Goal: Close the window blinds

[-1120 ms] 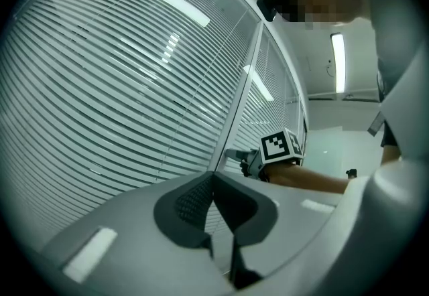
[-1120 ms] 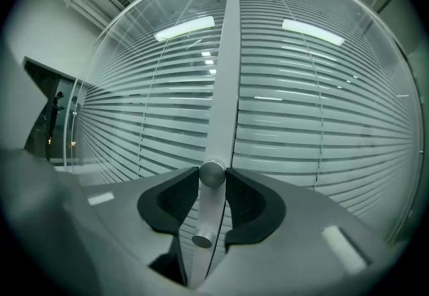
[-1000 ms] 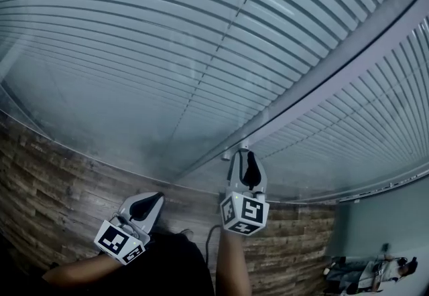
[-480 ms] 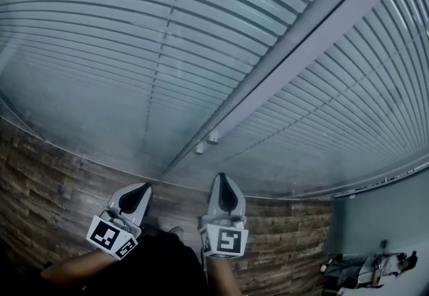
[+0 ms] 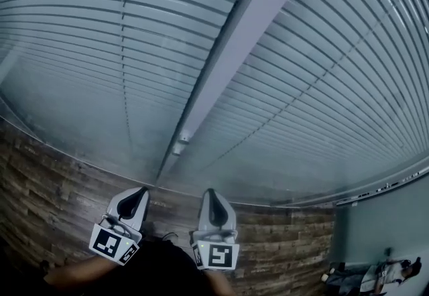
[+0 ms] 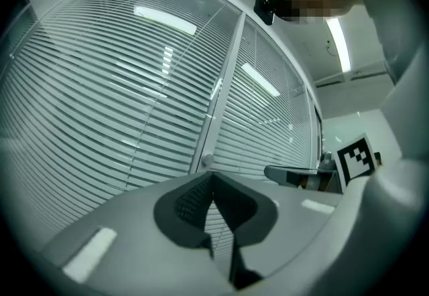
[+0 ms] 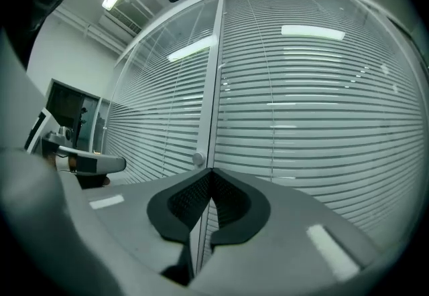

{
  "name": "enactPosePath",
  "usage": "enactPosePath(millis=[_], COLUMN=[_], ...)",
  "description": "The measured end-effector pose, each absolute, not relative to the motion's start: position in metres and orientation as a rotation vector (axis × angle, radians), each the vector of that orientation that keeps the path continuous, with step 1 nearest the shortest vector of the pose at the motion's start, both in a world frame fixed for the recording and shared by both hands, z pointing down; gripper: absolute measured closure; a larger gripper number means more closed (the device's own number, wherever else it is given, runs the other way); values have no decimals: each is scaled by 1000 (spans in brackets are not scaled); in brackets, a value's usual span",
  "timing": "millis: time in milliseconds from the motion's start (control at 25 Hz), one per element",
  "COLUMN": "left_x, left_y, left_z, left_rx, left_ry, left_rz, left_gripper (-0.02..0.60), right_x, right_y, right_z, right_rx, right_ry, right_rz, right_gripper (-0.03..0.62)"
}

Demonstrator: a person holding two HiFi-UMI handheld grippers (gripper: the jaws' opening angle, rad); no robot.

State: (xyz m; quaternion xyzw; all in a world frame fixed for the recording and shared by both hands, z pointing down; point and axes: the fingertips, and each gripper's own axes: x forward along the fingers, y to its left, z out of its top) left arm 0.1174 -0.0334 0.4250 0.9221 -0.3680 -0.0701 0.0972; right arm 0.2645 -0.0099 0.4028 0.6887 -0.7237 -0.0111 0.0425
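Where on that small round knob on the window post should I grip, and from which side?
Pinch the round knob across its rim, coming straight at the window post face-on. It seems to jut out from the post toward you, so only its curved sides give the pads purchase. The right gripper sits just below it but is shut, so open it first.

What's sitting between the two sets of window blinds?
A pale frame post with a small round knob low on it separates the left blinds from the right blinds, seen best in the head view.

the right tongs have shut empty and pulled back from the knob.
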Motion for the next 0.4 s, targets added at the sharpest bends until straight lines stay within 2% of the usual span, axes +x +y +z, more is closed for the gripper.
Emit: enactPosePath(millis=[400], left_x=[156], left_y=[-15], left_z=[424], left_rx=[2779], left_ry=[-1065], left_rz=[-182], left_gripper=[583], right_x=[255], right_y=[-13], right_z=[376], right_rx=[2050], right_ry=[-2343], right_rz=[-179], right_gripper=[594])
